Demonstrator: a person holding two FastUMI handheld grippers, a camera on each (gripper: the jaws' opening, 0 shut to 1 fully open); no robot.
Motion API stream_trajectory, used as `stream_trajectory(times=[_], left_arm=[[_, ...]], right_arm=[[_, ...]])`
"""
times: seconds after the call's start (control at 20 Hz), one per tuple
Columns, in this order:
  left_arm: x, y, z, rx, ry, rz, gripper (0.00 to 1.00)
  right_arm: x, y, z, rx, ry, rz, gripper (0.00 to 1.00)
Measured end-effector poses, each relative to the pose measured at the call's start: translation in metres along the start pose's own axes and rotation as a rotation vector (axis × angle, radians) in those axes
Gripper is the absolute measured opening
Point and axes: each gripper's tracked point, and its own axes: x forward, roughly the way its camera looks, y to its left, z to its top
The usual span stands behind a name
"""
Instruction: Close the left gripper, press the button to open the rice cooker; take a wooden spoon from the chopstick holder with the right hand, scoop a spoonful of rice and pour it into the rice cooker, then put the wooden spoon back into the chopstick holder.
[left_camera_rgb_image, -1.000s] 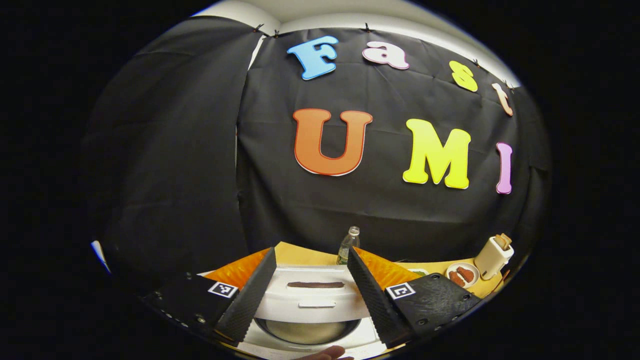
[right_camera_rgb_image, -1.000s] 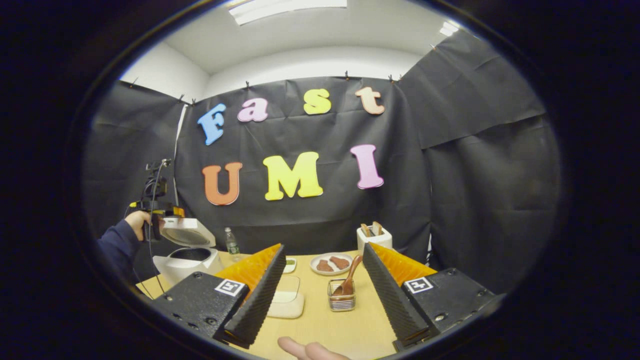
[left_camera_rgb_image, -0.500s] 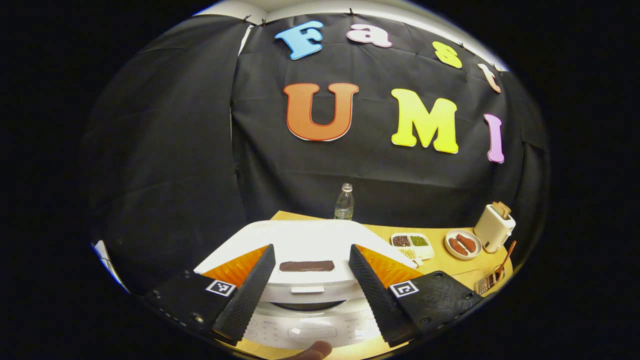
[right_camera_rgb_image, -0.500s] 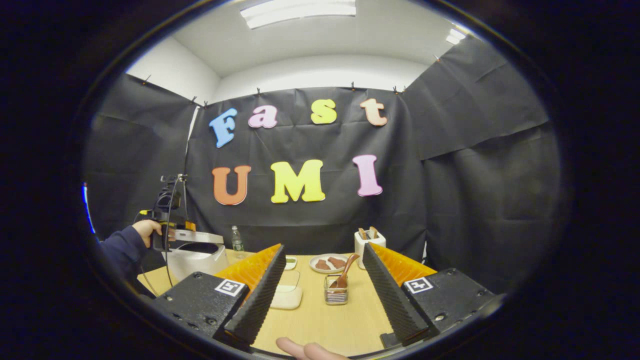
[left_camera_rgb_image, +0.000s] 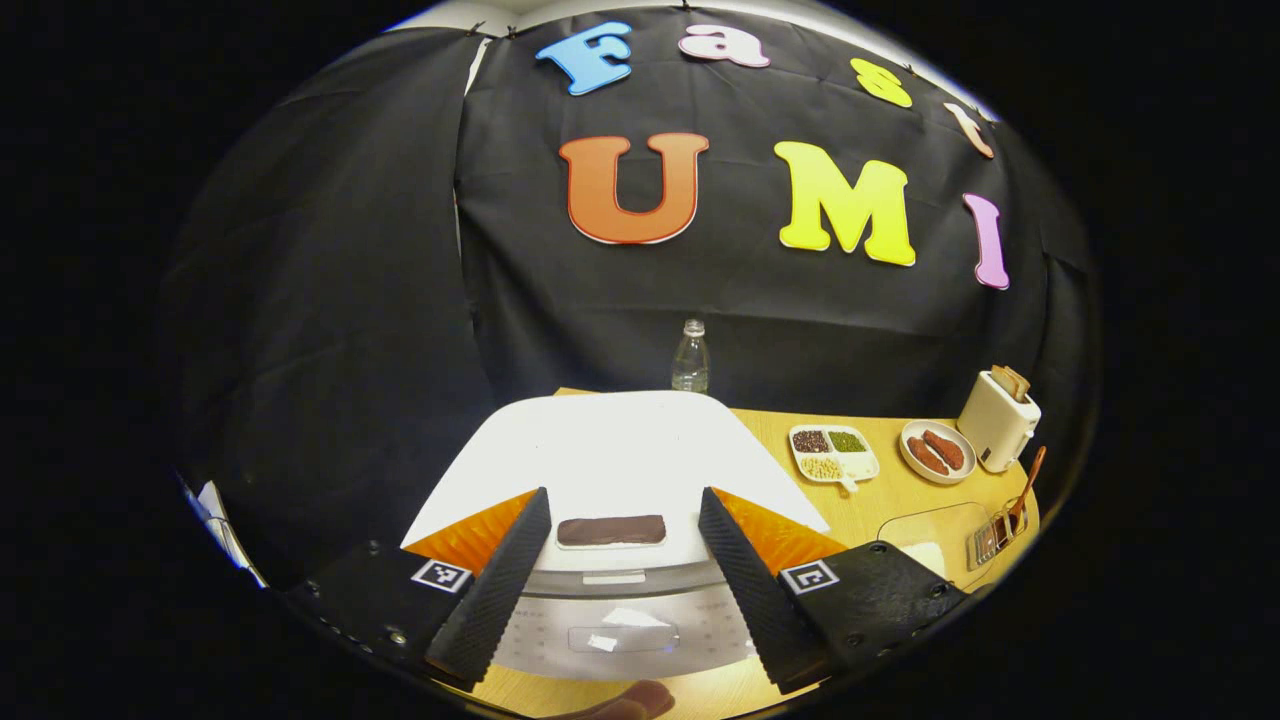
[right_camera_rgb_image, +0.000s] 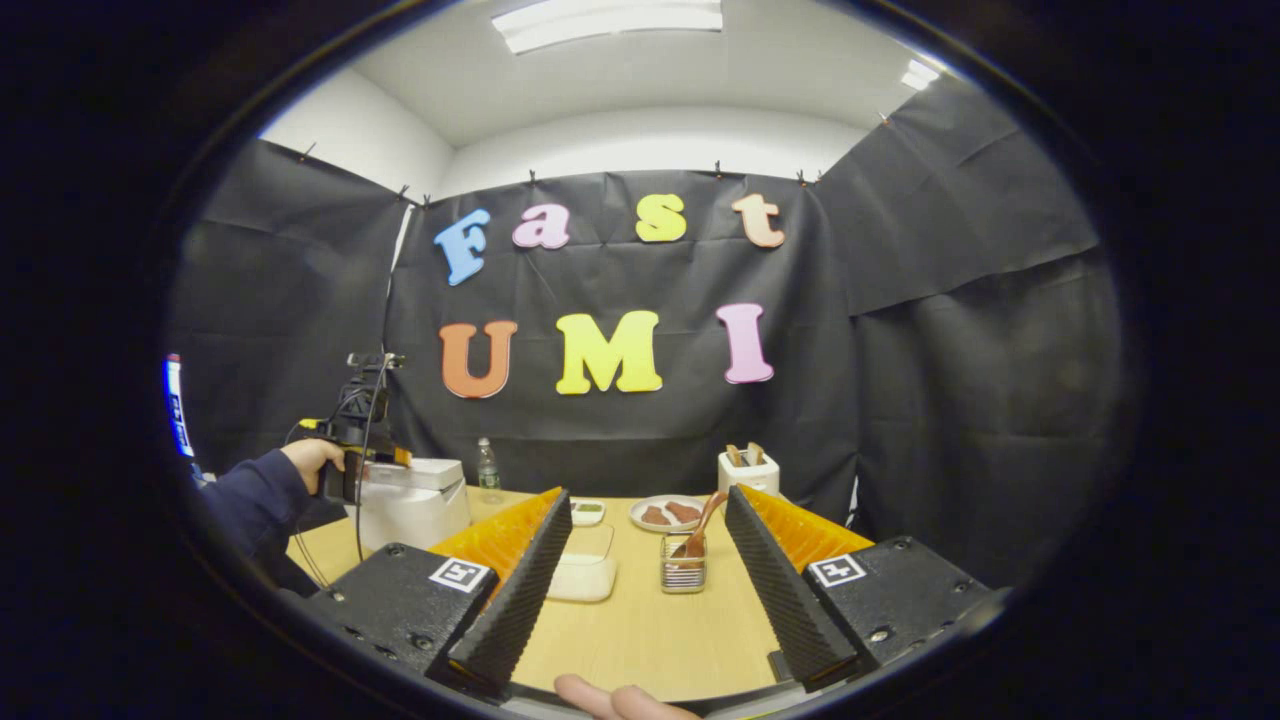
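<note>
The white rice cooker (left_camera_rgb_image: 620, 450) stands right under my left gripper (left_camera_rgb_image: 620, 600), its lid down flat. My left gripper is open, and its fingers flank the dark strip (left_camera_rgb_image: 611, 530) at the lid's front; a pale button (left_camera_rgb_image: 620, 638) sits below on the front panel. In the right gripper view a hand (right_camera_rgb_image: 310, 462) holds that gripper at the top of the rice cooker (right_camera_rgb_image: 415, 505). My right gripper (right_camera_rgb_image: 645, 600) is open and empty above the table. Farther ahead, between its fingers, stands the wire chopstick holder (right_camera_rgb_image: 684, 578) with the wooden spoon (right_camera_rgb_image: 703, 520) leaning in it. A clear box of rice (right_camera_rgb_image: 585, 578) lies to its left.
A water bottle (left_camera_rgb_image: 690, 355) stands behind the cooker. To the right on the wooden table (right_camera_rgb_image: 640, 640) are a divided dish of beans (left_camera_rgb_image: 833, 452), a plate of sausages (left_camera_rgb_image: 930, 450) and a white toaster (left_camera_rgb_image: 997, 415). A fingertip (right_camera_rgb_image: 600, 695) shows at the bottom edge.
The cooker's lid has come down from raised to flat, and the left gripper came down with it. The right gripper stayed open and barely shifted.
</note>
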Motion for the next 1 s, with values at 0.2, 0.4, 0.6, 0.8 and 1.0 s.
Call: stream_trajectory(times=[0.2, 0.4, 0.6, 0.8, 1.0], left_arm=[[-0.001, 0.0, -0.013, 0.008, 0.036, 0.001, 0.98], [0.004, -0.001, -0.024, 0.008, 0.074, 0.002, 0.98], [0.007, 0.0, -0.027, 0.005, 0.068, 0.006, 0.98], [0.008, 0.0, -0.027, -0.004, 0.051, 0.015, 0.99], [0.009, 0.001, -0.025, -0.005, -0.029, 0.027, 0.99]], right_arm=[[0.005, -0.001, -0.007, 0.012, 0.018, 0.002, 1.0], [0.009, -0.001, -0.015, 0.017, 0.044, 0.003, 0.98], [0.012, -0.001, -0.021, 0.014, 0.053, 0.006, 0.95], [0.016, -0.004, -0.028, 0.003, 0.063, -0.01, 1.0], [0.018, 0.001, -0.037, -0.005, 0.083, -0.003, 1.0]])
